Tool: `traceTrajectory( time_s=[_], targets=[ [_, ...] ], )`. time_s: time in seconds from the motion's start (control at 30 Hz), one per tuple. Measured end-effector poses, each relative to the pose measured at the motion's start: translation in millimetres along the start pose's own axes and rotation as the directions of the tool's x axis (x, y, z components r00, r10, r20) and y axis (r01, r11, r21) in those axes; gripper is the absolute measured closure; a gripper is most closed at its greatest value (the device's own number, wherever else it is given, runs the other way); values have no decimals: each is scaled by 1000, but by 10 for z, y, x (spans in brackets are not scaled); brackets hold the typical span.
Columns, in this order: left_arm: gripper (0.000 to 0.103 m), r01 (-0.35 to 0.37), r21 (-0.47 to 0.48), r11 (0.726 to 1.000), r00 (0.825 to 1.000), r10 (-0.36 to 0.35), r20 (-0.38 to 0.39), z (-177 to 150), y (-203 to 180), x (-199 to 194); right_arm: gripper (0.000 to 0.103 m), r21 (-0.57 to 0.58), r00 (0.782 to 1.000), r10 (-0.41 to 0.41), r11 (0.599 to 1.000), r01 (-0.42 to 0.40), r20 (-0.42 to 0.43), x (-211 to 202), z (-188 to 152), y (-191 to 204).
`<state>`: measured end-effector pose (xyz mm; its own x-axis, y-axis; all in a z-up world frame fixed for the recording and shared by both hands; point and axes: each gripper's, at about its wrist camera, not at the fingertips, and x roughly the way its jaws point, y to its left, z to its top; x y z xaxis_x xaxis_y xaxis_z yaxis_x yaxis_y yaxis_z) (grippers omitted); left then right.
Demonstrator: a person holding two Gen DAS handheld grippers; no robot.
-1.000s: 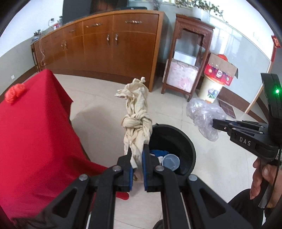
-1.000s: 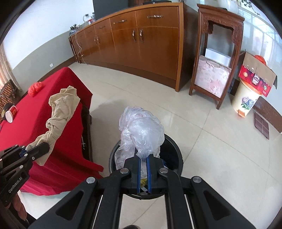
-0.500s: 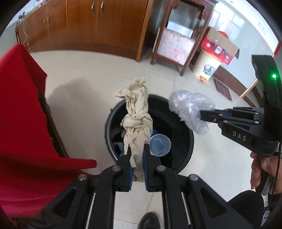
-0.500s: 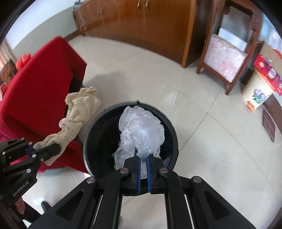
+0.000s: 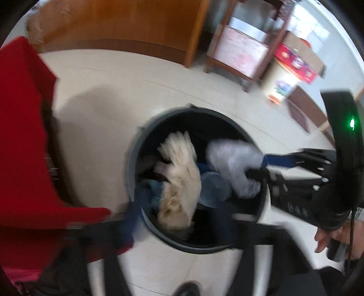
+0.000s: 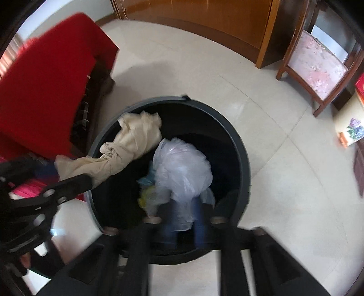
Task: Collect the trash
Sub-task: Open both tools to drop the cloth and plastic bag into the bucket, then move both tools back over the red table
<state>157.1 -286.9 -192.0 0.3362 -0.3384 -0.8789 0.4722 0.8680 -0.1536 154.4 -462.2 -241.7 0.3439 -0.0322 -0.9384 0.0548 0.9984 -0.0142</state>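
Over the black bin (image 6: 245, 159), the left gripper (image 6: 68, 173) is opening its jaws, and the beige cloth (image 6: 134, 141) between them hangs into the bin. Right of it, the right gripper (image 6: 184, 227) is opening too, the clear plastic bag (image 6: 182, 168) loose between its jaws.

Bin (image 6: 244, 159) on floor (image 6: 284, 182), just right of draped table (image 6: 45, 79). Cloth (image 6: 134, 141) over bin's left rim, plastic bag (image 6: 182, 168) inside at centre. Cabinet (image 6: 204, 20) behind; stand (image 6: 316, 63) back right.
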Motion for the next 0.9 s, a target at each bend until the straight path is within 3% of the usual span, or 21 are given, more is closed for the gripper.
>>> traceTrajectory(
  time_s=[0.03,0.07,0.27,0.43,0.9],
  targets=[
    [19,-38,-2,999,999,38,36,-11,32,-80,7,9,999,-41,999,41,8,-3,-13,-33],
    [17,-63,-3,998,997,63,49,-13,61,-139,3,16,998,-56,998,55,25,-33,-30,-54],
    [14,-129,-15,991,986,130,104,-15,184,-483,1,107,995,-66,992,59,69,-264,-61,-203],
    [13,-144,-15,989,977,144,159,-16,219,-780,0,150,989,-72,987,52,128,-549,12,-166],
    [13,-171,-26,985,956,172,237,40,476,-1374,0,102,968,-71,994,48,242,-1299,213,356]
  ],
)
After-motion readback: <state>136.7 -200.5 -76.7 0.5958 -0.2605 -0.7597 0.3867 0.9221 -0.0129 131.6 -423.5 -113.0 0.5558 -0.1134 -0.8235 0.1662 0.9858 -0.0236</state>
